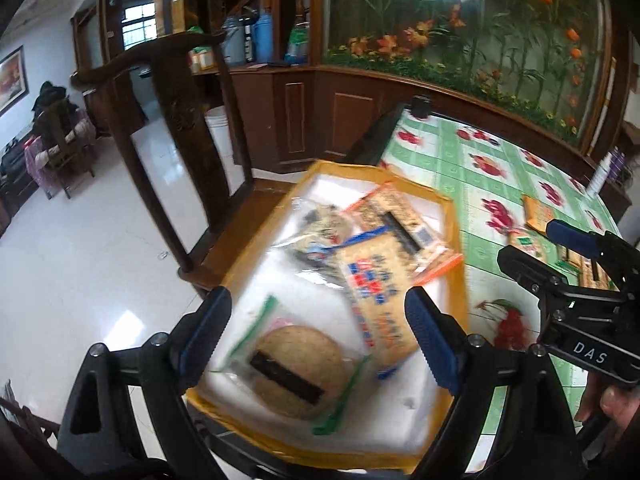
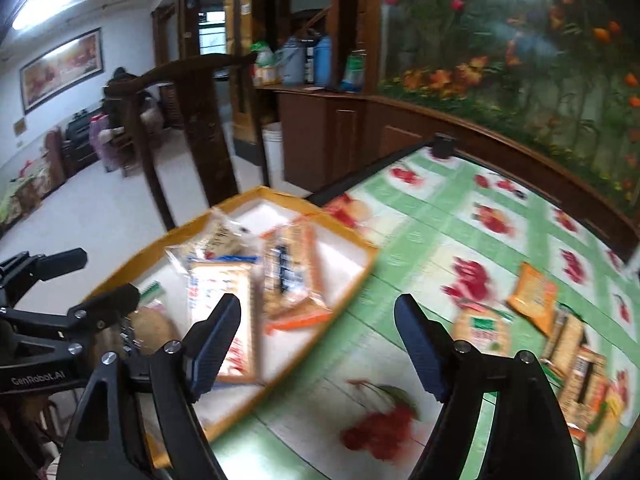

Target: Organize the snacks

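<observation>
Two-gripper snack sorting, wrist views. An orange-rimmed tray [image 1: 454,240] is sitting at the left edge of the table [image 1: 460,168], overhanging a chair [image 1: 168,120]; it is collecting the sorted snacks. Four packets are lying in it: a round cracker [image 1: 298,372] near the front rim, a blue-printed packet [image 1: 372,296] mid-tray, an orange-edged packet [image 1: 404,220] toward the far rim, and a clear packet [image 1: 320,228] beside it. Unsorted packets [image 2: 560,332] are waiting near the table's right edge, well apart from the tray. The left gripper [image 1: 320,344] is hovering over the tray, jaws standing wide, gripping nothing. The right gripper [image 2: 318,344] is hanging over the tray's right rim and bare cloth, jaws likewise apart and empty, probably between placements.
</observation>
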Demonstrator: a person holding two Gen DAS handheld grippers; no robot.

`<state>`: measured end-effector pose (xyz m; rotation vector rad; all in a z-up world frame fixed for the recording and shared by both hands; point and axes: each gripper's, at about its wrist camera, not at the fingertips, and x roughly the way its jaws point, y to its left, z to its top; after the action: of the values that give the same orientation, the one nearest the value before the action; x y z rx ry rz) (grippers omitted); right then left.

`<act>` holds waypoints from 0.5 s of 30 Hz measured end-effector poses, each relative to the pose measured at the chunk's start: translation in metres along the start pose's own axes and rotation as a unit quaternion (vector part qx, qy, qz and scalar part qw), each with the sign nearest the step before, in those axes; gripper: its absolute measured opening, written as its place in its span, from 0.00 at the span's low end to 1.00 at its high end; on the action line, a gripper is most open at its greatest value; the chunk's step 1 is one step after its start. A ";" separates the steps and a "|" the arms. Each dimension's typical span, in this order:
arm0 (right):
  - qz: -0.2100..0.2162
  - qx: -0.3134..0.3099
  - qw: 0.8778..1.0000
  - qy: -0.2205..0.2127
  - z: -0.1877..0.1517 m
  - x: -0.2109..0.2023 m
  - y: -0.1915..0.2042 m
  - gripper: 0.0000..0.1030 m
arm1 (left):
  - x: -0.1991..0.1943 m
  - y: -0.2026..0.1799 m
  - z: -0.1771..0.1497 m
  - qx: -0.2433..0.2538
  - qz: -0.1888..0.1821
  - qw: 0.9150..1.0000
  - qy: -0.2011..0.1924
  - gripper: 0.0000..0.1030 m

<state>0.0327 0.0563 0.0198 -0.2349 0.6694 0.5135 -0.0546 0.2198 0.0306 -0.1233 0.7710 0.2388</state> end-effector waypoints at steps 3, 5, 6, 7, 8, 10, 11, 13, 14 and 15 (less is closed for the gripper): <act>-0.021 0.015 1.000 0.001 -0.009 -0.008 -0.020 0.77 | -0.001 -0.022 0.002 0.014 -0.016 1.000 -0.002 0.86; -0.027 0.032 0.999 0.004 -0.016 -0.012 -0.037 0.77 | -0.002 -0.039 0.003 0.025 -0.027 0.999 -0.004 0.86; -0.032 0.039 0.999 0.005 -0.020 -0.015 -0.045 0.77 | -0.002 -0.050 0.004 0.033 -0.034 0.999 -0.002 0.86; -0.037 0.043 0.998 0.005 -0.023 -0.018 -0.051 0.77 | -0.001 -0.058 0.004 0.038 -0.038 0.999 -0.001 0.86; -0.044 0.048 0.998 0.005 -0.026 -0.021 -0.057 0.77 | -0.001 -0.065 0.004 0.044 -0.042 0.998 0.001 0.86; -0.057 0.058 0.997 0.007 -0.032 -0.027 -0.071 0.77 | -0.001 -0.084 0.004 0.057 -0.052 0.997 0.000 0.86; -0.065 0.062 0.996 0.008 -0.035 -0.030 -0.078 0.77 | -0.002 -0.091 0.004 0.062 -0.055 0.997 0.000 0.86; -0.077 0.067 0.995 0.008 -0.040 -0.035 -0.087 0.77 | 0.000 -0.108 0.003 0.073 -0.062 0.995 0.002 0.86; -0.083 0.070 0.994 0.009 -0.043 -0.037 -0.092 0.77 | 0.000 -0.114 0.003 0.077 -0.065 0.995 0.003 0.86; -0.087 0.074 0.993 0.011 -0.045 -0.039 -0.098 0.77 | 0.001 -0.122 0.002 0.082 -0.069 0.994 0.005 0.86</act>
<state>0.0340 -0.0586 0.0146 -0.1569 0.6977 0.2922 -0.0208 0.1022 0.0343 -0.0225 0.7846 0.0426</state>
